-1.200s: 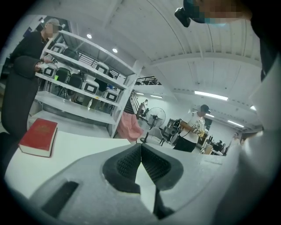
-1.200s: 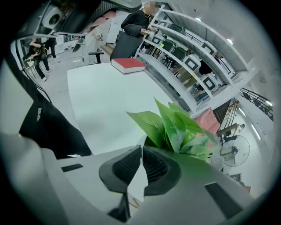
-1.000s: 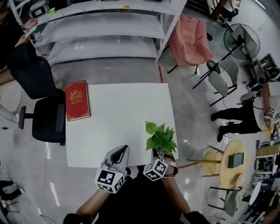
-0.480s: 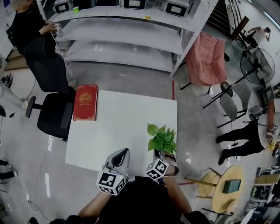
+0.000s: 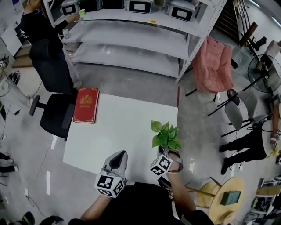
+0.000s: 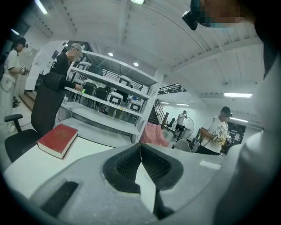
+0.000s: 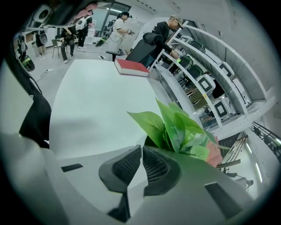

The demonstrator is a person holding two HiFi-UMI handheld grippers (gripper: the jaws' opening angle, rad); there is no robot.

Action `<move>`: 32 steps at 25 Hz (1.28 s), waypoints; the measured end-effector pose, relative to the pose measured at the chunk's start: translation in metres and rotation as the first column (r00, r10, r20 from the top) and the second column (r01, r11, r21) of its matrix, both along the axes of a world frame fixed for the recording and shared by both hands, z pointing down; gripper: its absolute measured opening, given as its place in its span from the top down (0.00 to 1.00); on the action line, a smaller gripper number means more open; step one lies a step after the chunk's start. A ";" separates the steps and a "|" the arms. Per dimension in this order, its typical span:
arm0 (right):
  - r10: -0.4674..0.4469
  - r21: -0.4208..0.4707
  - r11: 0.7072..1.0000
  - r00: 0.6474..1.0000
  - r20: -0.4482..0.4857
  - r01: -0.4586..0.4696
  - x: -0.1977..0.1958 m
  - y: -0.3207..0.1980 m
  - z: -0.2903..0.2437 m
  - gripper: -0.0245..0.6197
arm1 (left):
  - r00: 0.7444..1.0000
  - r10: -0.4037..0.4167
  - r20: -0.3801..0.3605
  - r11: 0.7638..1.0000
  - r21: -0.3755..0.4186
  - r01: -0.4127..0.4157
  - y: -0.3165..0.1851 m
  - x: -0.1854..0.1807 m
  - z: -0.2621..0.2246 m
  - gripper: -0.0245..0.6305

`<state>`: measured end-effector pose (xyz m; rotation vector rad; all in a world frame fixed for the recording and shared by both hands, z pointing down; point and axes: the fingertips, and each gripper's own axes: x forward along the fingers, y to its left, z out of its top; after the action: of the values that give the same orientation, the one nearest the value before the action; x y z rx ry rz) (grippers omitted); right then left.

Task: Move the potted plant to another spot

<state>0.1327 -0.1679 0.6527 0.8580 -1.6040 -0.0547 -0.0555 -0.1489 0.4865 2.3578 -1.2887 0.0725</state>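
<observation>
- Jaws of the right gripper are drawn almost together and pinch the near rim of the potted plant. Its green leaves rise just beyond the pads.
- In the head view the plant is at the near right corner of the table. No view shows whether the pot rests on the top or hangs just above it.
- At the table's near edge, left of the plant and apart from it, the left gripper has its jaws pressed together at the tips. Nothing is between them, and only white tabletop shows through the gap below the pads.
- A red book lies flat at the table's far left corner, with its long side along the left edge.
- A black office chair stands just beside the table's left side, next to the book.
- Beyond the table's far edge runs a row of white shelves, with grey boxes on the top level.
- A person in dark clothes stands at the left end of the shelves, one arm reaching onto a shelf.
- Past the table's far right corner a pink cloth hangs over a chair, and a fan stands further right.
</observation>
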 end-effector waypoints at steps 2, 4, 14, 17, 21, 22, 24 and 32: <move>-0.009 -0.005 1.000 1.000 -0.006 0.008 0.008 -0.009 0.002 0.94 | 1.000 -0.005 0.002 1.000 0.001 0.005 -0.001 0.005 0.001 0.94; -0.014 -0.008 1.000 1.000 -0.008 0.014 0.016 -0.018 0.004 0.94 | 1.000 -0.007 0.005 1.000 0.001 0.007 -0.003 0.011 0.001 0.94; -0.013 -0.015 1.000 1.000 -0.020 0.013 0.053 -0.070 0.015 0.94 | 1.000 -0.009 0.009 1.000 -0.018 0.009 -0.022 0.033 0.007 0.94; -0.007 -0.009 1.000 1.000 -0.023 0.007 0.063 -0.089 0.019 0.94 | 1.000 -0.011 0.010 0.999 -0.033 0.012 -0.031 0.036 0.011 0.94; -0.009 -0.011 1.000 1.000 -0.023 0.009 0.073 -0.111 0.024 0.94 | 1.000 -0.011 0.017 0.999 -0.047 0.012 -0.040 0.041 0.014 0.94; -0.012 -0.008 1.000 1.000 -0.026 0.011 0.075 -0.117 0.025 0.94 | 1.000 -0.009 0.019 0.999 -0.049 0.010 -0.043 0.043 0.015 0.94; -0.015 -0.004 1.000 0.999 -0.031 0.015 0.080 -0.130 0.027 0.94 | 1.000 -0.006 0.024 0.999 -0.053 0.008 -0.049 0.045 0.019 0.94; -0.013 0.005 1.000 0.999 -0.048 0.013 0.101 -0.170 0.035 0.94 | 0.999 0.003 0.035 0.996 -0.085 0.000 -0.063 0.055 0.030 0.94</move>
<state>0.2340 -0.3376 0.6881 0.8444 -1.5647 -0.0878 -0.0003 -0.2116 0.5161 2.2951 -1.2748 0.1671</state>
